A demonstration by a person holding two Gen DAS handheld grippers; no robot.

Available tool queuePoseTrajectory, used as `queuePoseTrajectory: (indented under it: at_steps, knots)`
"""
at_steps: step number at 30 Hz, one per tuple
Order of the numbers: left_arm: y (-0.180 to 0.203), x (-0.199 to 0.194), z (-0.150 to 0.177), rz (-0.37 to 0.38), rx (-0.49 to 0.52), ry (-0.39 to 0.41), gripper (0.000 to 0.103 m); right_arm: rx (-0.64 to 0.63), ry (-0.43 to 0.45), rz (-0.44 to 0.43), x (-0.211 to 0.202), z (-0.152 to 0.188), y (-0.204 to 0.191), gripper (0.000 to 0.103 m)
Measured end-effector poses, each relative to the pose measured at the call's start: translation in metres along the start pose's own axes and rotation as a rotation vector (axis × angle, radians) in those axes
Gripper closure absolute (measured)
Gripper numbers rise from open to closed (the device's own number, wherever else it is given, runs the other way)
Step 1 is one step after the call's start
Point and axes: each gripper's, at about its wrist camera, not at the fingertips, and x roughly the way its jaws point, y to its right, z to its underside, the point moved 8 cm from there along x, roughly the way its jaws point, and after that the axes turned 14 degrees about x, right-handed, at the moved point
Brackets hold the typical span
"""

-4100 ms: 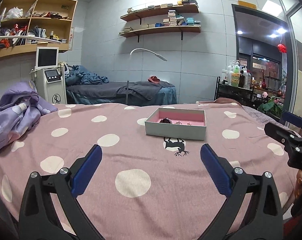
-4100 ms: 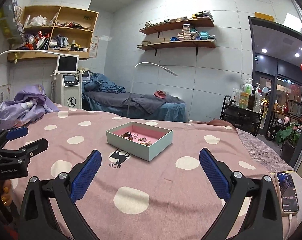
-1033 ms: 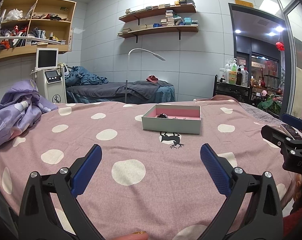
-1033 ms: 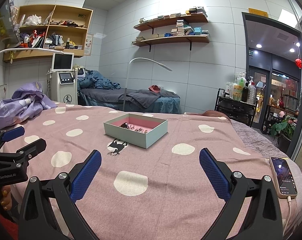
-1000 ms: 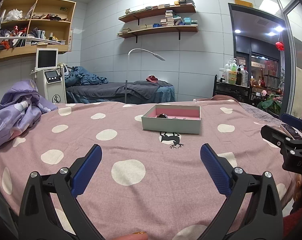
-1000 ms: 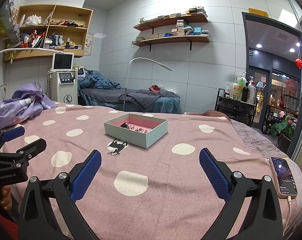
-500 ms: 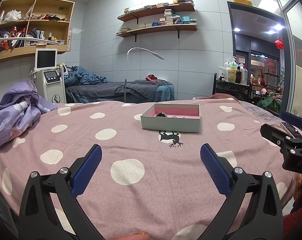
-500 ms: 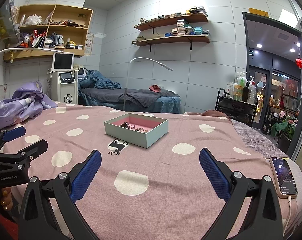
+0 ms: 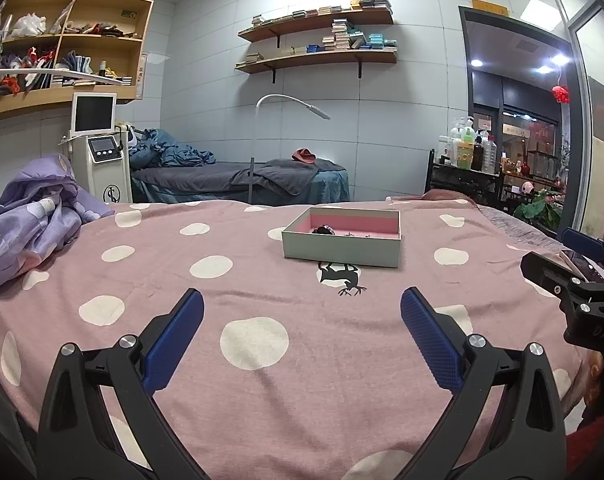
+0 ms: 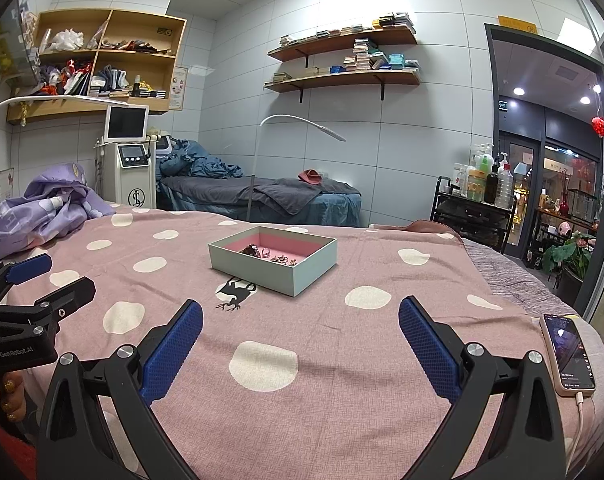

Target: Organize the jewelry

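Observation:
A pale grey box with a pink lining point(image 9: 342, 248) point(image 10: 273, 266) sits mid-bed on the pink polka-dot blanket point(image 9: 261, 320). Several small jewelry pieces point(image 10: 269, 257) lie inside it, with a dark piece point(image 9: 325, 230) at its left end. My left gripper point(image 9: 299, 320) hovers low over the blanket, well short of the box, open and empty. My right gripper point(image 10: 299, 320) is also open and empty, equally far back. Each gripper shows at the edge of the other's view: the right gripper point(image 9: 574, 268), the left gripper point(image 10: 33, 288).
A phone on a cable point(image 10: 568, 354) lies at the bed's right edge. A crumpled purple quilt point(image 9: 25, 224) is heaped at the left. A black deer print point(image 9: 342, 276) marks the blanket just before the box. Behind stand a treatment machine point(image 10: 127, 168), another bed point(image 10: 261, 196) and a bottle cart point(image 10: 474, 200).
Both grippers have dropped lower since four seconds ago, so the box is seen more side-on. Over the last second, almost nothing has moved. Both stay open.

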Motion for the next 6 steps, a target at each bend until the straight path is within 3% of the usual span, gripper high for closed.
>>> queuePoseTrajectory:
  at_steps: [6]
  knots:
    - [0.0022,0.0004,0.0001,-0.004,0.008,-0.005,0.006,-0.001,-0.001,0.000,0.0005,0.0009,-0.0009,0.007]
